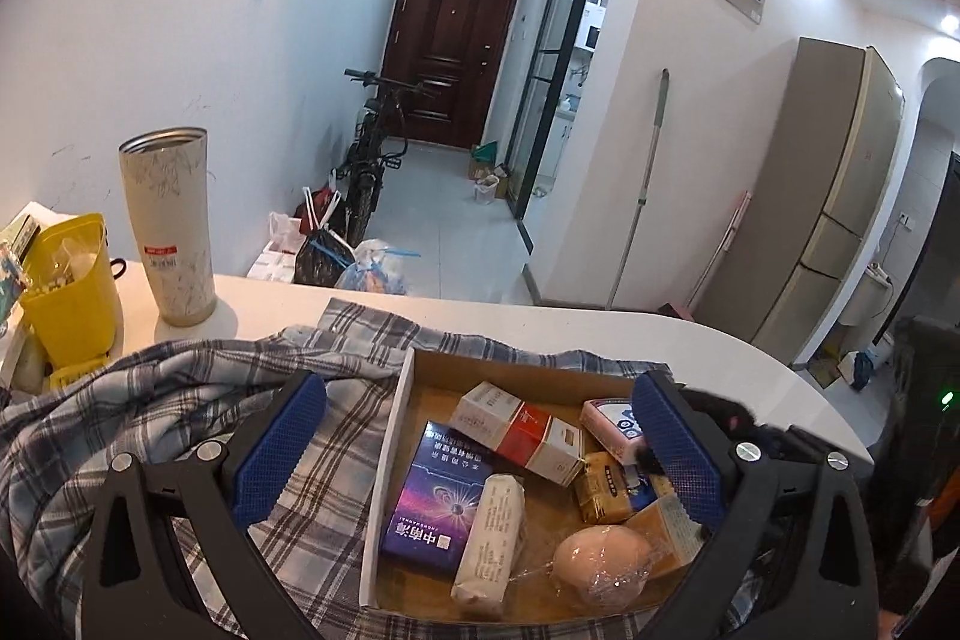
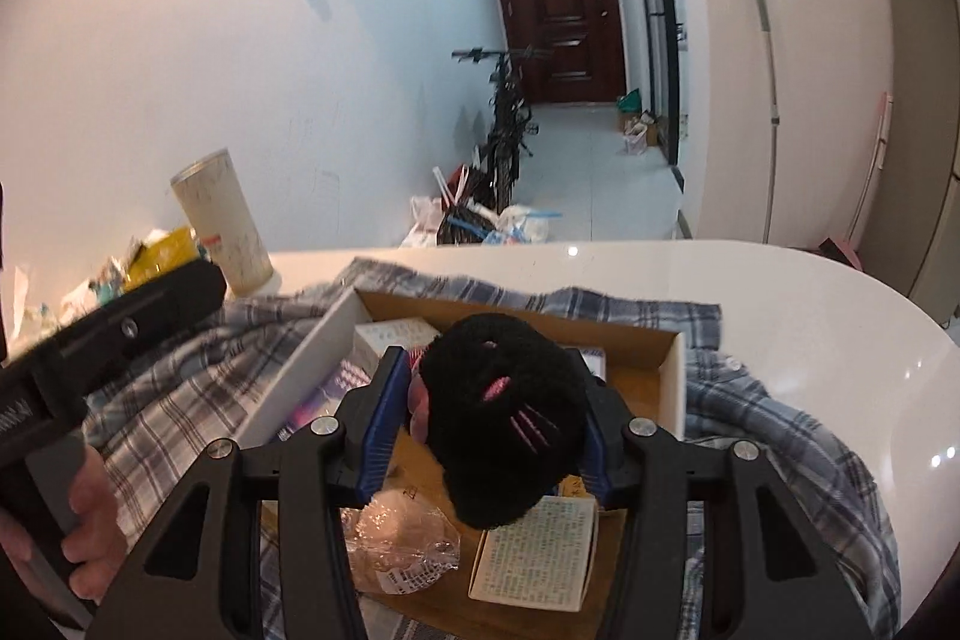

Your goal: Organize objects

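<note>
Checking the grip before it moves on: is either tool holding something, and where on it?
The right tool clamps a fuzzy black plush toy across its middle; the left tool holds nothing.

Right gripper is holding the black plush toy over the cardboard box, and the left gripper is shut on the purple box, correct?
Not quite. The left gripper is open and empty, as the left wrist view shows. The right gripper does hold the black plush toy over the cardboard box.

Each claw (image 1: 474,451) has black angular arms, silver screws and blue, finely ribbed pads (image 1: 279,445).
</note>
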`<action>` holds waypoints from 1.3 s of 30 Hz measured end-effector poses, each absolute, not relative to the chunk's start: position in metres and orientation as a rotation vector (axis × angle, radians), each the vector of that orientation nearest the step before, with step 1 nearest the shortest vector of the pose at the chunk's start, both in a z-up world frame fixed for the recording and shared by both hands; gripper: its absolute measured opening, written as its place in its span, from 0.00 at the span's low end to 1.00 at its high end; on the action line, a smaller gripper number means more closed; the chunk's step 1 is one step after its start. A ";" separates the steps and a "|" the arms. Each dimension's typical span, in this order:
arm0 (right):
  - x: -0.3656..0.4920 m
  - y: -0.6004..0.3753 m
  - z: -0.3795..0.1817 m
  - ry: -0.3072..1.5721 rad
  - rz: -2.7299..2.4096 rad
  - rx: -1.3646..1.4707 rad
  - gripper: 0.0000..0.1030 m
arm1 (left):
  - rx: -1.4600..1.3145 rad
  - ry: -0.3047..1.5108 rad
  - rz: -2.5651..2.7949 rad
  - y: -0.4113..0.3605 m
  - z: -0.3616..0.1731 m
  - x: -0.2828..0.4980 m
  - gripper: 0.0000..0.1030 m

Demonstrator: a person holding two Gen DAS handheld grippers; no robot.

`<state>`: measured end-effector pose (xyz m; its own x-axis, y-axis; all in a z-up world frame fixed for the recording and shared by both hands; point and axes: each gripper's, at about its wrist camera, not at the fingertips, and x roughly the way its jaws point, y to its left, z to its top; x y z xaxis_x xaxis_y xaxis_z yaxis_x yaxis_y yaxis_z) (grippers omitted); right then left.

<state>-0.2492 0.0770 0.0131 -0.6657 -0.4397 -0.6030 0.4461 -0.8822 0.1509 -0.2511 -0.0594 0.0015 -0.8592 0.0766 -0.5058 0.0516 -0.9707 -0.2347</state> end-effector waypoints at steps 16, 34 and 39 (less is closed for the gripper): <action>-0.257 0.071 -0.003 0.020 -2.465 0.946 0.49 | -0.795 -0.325 3.043 -0.058 0.009 -0.247 1.00; -0.241 0.110 0.047 -0.085 -2.636 0.712 0.78 | -0.641 -0.261 3.053 -0.055 0.031 -0.231 1.00; -0.229 0.118 0.069 -0.063 -2.690 0.598 0.85 | -0.601 -0.209 3.066 -0.045 0.040 -0.223 1.00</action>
<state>-0.2289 0.1177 0.0694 -0.8361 -0.3760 -0.3995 0.3570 -0.9258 0.1242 -0.2234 -0.0455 0.0403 -0.9263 0.0357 -0.3751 0.0155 -0.9911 -0.1325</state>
